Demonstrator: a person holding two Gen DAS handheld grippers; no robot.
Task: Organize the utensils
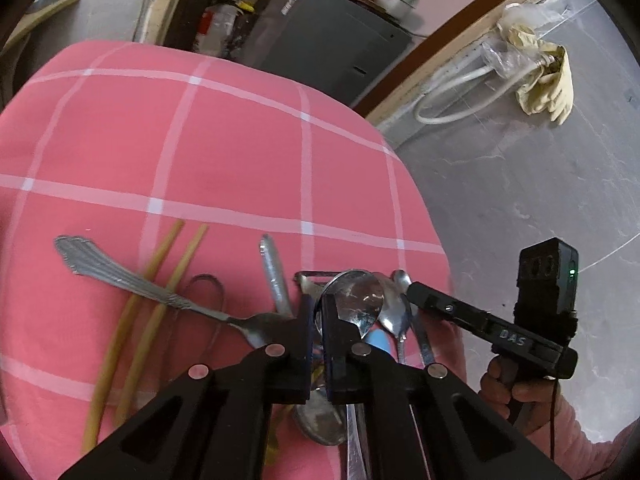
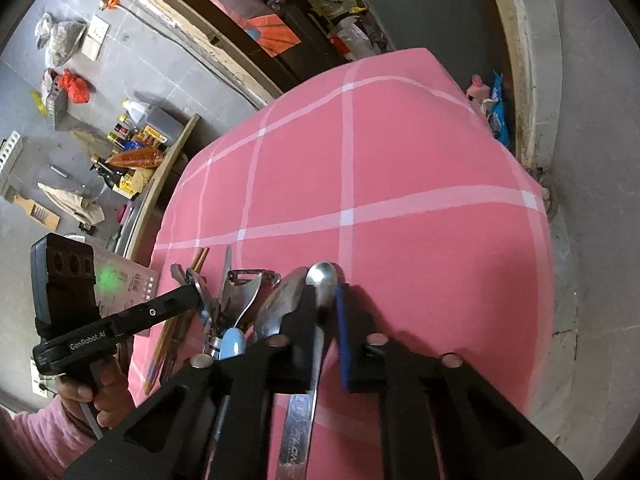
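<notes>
A heap of metal utensils lies on the pink checked tablecloth (image 1: 224,148). In the left wrist view my left gripper (image 1: 318,320) is nearly shut, its jaws on the edge of a large steel spoon (image 1: 356,300). A patterned-handle spoon (image 1: 132,276), two yellow chopsticks (image 1: 160,304) and a knife (image 1: 274,276) lie to its left. In the right wrist view my right gripper (image 2: 324,320) is open around a small spoon (image 2: 322,280), not closed on it. A peeler (image 2: 246,292) and a blue-handled piece (image 2: 233,342) lie to the left.
The table's right edge (image 1: 424,208) drops to a grey floor. A grey cabinet (image 1: 332,36) stands behind the table. A shelf of bottles (image 2: 132,152) stands beyond the table's left side in the right wrist view. The far tablecloth (image 2: 380,152) holds no utensils.
</notes>
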